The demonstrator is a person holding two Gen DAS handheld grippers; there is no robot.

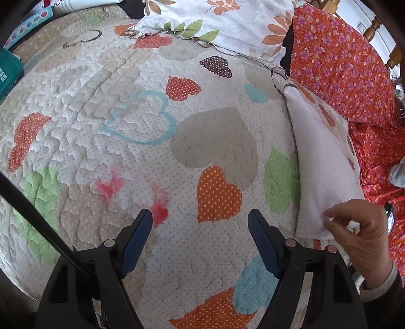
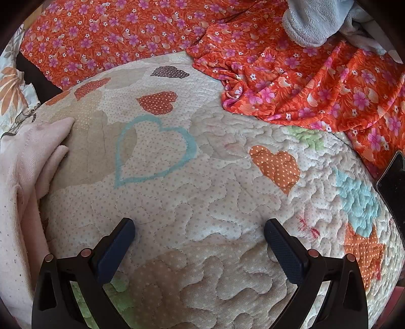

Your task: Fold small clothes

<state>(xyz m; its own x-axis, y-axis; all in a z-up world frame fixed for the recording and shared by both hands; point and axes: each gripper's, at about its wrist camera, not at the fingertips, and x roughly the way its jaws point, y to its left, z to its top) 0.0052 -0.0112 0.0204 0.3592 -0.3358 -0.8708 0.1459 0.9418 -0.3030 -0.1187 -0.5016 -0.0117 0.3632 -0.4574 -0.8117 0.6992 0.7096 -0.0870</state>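
A small pale pink-white garment (image 1: 321, 164) lies on the heart-patterned quilt (image 1: 157, 121) at the right of the left wrist view. A bare hand (image 1: 359, 232) pinches its near corner. The same garment (image 2: 22, 182) shows at the left edge of the right wrist view, with a sleeve pointing right. My left gripper (image 1: 200, 217) is open and empty over the quilt, left of the garment. My right gripper (image 2: 200, 227) is open and empty over the quilt (image 2: 202, 202), right of the garment.
An orange floral cloth (image 2: 291, 76) lies bunched at the back and right; it also shows in the left wrist view (image 1: 341, 63). A grey fleece item (image 2: 314, 20) sits behind it. A dark phone (image 2: 392, 182) lies at the right edge. A white floral pillow (image 1: 222, 22) lies at the back.
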